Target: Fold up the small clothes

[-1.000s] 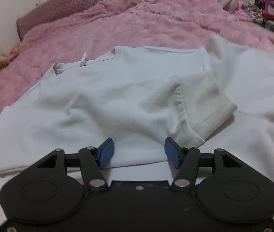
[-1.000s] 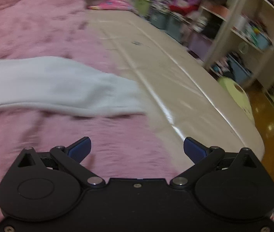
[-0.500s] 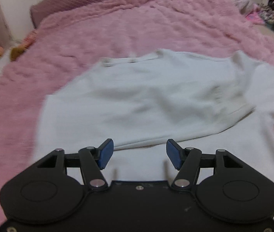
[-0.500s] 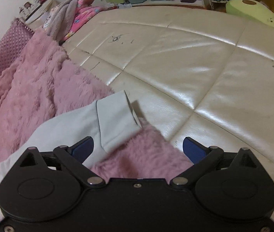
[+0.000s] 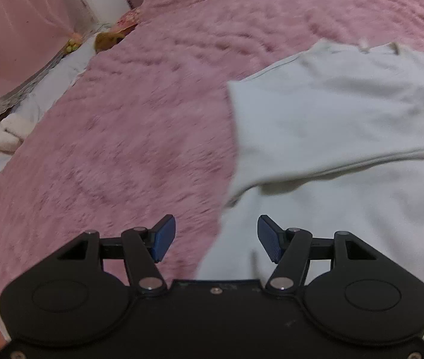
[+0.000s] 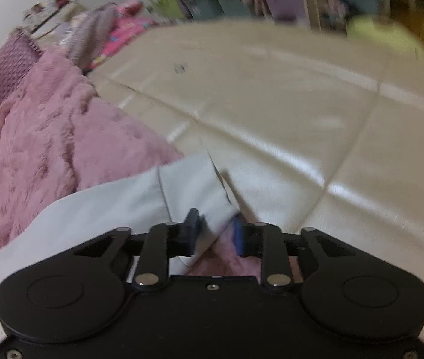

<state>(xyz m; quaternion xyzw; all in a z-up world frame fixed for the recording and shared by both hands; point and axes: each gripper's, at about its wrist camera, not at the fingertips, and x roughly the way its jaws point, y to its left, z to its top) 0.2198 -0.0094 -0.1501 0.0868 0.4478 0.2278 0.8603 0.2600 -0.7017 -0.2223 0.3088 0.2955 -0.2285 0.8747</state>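
My right hand-held gripper (image 6: 216, 234) pinches the shirt's sleeve cuff (image 6: 194, 185) at the blanket (image 5: 140, 113) edge; left hand-held gripper (image 5: 215, 237) hangs spread, shirt (image 5: 331, 113) lying ahead-right, so right is nearer.

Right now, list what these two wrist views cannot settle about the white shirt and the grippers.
- Right wrist view: whether the right gripper has pinched the sleeve cuff; motion blur smears the nearly closed fingers.
- Left wrist view: the white shirt runs off the right edge, so its far side is cut off.
- Left wrist view: the open left gripper body hides the shirt's near hem.
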